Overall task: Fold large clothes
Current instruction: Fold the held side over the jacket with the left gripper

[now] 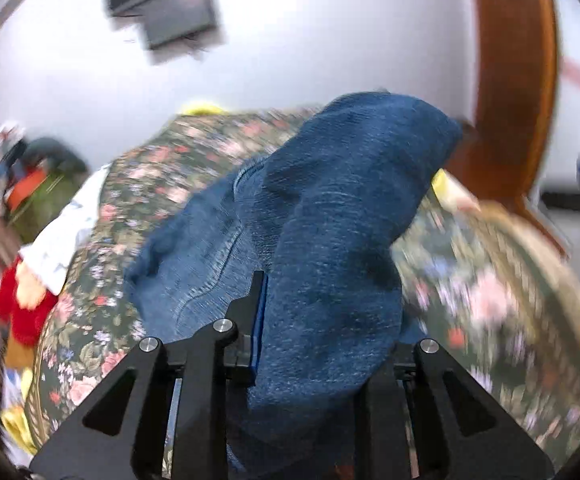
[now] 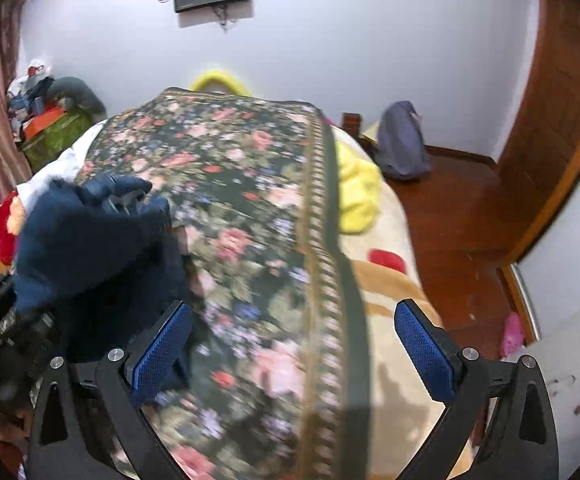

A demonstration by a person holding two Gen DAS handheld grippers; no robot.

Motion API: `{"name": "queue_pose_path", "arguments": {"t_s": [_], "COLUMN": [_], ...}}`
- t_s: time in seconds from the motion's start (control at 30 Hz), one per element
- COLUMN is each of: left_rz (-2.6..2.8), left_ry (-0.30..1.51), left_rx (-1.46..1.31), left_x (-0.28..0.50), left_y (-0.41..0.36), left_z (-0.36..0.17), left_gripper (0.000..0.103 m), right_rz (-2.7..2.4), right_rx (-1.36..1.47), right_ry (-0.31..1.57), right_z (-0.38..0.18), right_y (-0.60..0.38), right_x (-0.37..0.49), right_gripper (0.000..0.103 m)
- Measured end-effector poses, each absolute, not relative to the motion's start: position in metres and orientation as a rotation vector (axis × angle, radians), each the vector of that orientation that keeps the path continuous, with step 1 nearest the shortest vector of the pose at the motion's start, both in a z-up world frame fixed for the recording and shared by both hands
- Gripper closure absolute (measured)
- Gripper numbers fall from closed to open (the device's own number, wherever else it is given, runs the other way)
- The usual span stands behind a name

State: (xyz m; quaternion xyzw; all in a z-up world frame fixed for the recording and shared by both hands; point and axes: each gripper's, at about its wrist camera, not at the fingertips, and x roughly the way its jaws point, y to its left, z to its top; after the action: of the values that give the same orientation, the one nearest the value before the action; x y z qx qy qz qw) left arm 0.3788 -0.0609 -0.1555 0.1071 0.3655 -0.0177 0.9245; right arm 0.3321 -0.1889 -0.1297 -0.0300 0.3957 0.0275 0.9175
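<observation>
A blue denim garment (image 1: 330, 208) hangs bunched over my left gripper (image 1: 285, 304) and trails down onto the floral bedspread (image 1: 161, 168). The left gripper is shut on this denim. Only one blue-padded finger (image 1: 258, 320) shows, because the cloth covers the other. In the right wrist view the same garment (image 2: 89, 240) is a dark blue heap at the left, above the black body of the left gripper (image 2: 5, 332). My right gripper (image 2: 294, 352) stands open over the bedspread (image 2: 241, 216), apart from the denim. Nothing lies between its blue pads (image 2: 426, 352).
A yellow blanket (image 2: 356, 192) and a beige one (image 2: 390, 280) lie at the bed's right side, beside a wooden floor (image 2: 458, 216) with a grey bag (image 2: 402, 144). White cloth (image 1: 61, 236) and a red plush (image 1: 21, 312) sit at the left. A green box (image 2: 55, 132) holds clutter.
</observation>
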Motion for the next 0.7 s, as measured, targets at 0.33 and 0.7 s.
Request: {"name": "queue_pose_path", "arguments": {"t_s": [0.33, 0.7], "left_rz": [-0.183, -0.192], "left_ry": [0.899, 0.859], "left_rx": [0.277, 0.147], "left_x": [0.358, 0.315], "left_y": [-0.059, -0.027], "left_z": [-0.178, -0.135], "left_gripper": [0.069, 0.052], "right_rz": [0.134, 0.312], "right_rx": [-0.089, -0.048], "right_ry": [0.853, 0.818], "right_z": [-0.149, -0.114], "right_y": [-0.182, -0.14], "right_x": [0.313, 0.3], "right_gripper": [0.002, 0.002]}}
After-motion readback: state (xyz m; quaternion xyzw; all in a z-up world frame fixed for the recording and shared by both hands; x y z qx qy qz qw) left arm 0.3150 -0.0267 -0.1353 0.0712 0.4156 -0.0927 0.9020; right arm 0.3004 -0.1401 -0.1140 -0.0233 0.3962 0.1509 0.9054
